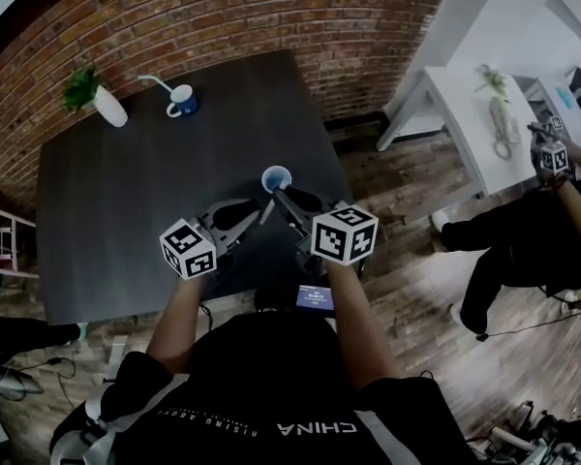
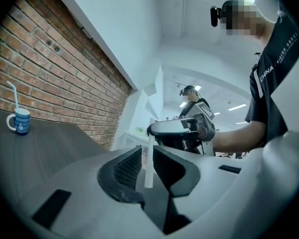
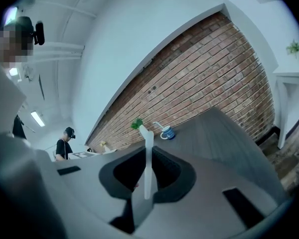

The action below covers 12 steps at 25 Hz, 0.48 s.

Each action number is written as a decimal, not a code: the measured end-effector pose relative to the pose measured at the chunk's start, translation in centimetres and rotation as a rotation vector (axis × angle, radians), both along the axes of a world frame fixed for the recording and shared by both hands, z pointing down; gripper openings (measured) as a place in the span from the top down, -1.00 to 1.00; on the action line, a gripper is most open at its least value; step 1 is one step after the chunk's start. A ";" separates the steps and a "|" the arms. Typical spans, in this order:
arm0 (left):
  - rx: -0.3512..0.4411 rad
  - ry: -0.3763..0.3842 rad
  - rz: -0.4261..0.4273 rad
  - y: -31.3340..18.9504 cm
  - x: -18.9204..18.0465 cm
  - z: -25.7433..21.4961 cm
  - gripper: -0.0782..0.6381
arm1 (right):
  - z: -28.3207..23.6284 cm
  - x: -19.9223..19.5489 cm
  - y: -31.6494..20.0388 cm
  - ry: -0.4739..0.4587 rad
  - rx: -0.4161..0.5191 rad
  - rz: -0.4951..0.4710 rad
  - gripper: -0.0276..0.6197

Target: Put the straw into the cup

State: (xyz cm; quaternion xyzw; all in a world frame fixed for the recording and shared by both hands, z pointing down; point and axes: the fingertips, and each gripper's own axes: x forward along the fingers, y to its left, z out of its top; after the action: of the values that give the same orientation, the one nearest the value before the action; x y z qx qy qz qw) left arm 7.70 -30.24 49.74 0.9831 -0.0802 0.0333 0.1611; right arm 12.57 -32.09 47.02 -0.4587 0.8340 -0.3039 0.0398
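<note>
A white straw (image 1: 266, 211) is held above the dark table (image 1: 126, 221) between my two grippers. My right gripper (image 1: 276, 198) is shut on it; in the right gripper view the straw (image 3: 149, 163) stands upright, pinched between the jaws (image 3: 148, 172). In the left gripper view the straw's lower end (image 2: 149, 158) sits between the jaws of my left gripper (image 2: 146, 159). A thin gap shows at the ribbed pad, so that gripper is open. The right gripper (image 2: 177, 128) clamps the straw's top there. An empty blue-rimmed cup (image 1: 276, 178) stands just beyond both grippers.
A blue mug (image 1: 182, 100) with a straw in it and a plant in a white vase (image 1: 95, 95) stand at the table's far left by the brick wall. A white table (image 1: 465, 95) and a seated person (image 1: 523, 231) are to the right.
</note>
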 end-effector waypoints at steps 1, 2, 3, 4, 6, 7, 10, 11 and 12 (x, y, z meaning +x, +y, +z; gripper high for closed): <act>-0.003 -0.003 -0.013 -0.3 0.0 0.1 0.63 | 0.0 0.6 -0.2 0.004 0.001 0.014 0.77; -0.005 -0.007 -0.025 -0.6 -0.1 0.3 0.63 | 0.1 1.1 -0.4 0.007 0.001 0.026 0.77; -0.006 -0.013 -0.038 -0.9 -0.1 0.5 0.63 | 0.1 1.6 -0.7 0.011 0.002 0.035 0.77; -0.007 -0.021 -0.051 -1.2 -0.2 0.7 0.63 | 0.2 2.1 -1.0 0.015 0.002 0.042 0.77; -0.015 -0.035 -0.076 -1.8 -0.2 1.1 0.63 | 0.3 3.0 -1.6 0.025 0.000 0.051 0.77; -0.022 -0.041 -0.088 -2.0 -0.2 1.3 0.64 | 0.3 3.4 -1.9 0.028 -0.002 0.055 0.77; -0.040 -0.054 -0.117 -2.5 0.0 1.7 0.64 | 0.5 4.6 -2.9 0.042 -0.001 0.065 0.77; -0.040 -0.056 -0.128 -2.7 0.1 1.7 0.73 | 0.6 5.0 -3.3 0.049 0.000 0.068 0.77; -0.042 -0.056 -0.140 -2.9 0.1 1.8 0.77 | 0.7 5.3 -3.7 0.056 0.000 0.070 0.77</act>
State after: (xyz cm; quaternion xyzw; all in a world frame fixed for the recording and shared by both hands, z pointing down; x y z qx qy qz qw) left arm 7.84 -33.12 51.53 0.9702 -0.1527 0.0513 0.1812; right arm 17.86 -35.77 47.67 -0.4959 0.8183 -0.2894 0.0271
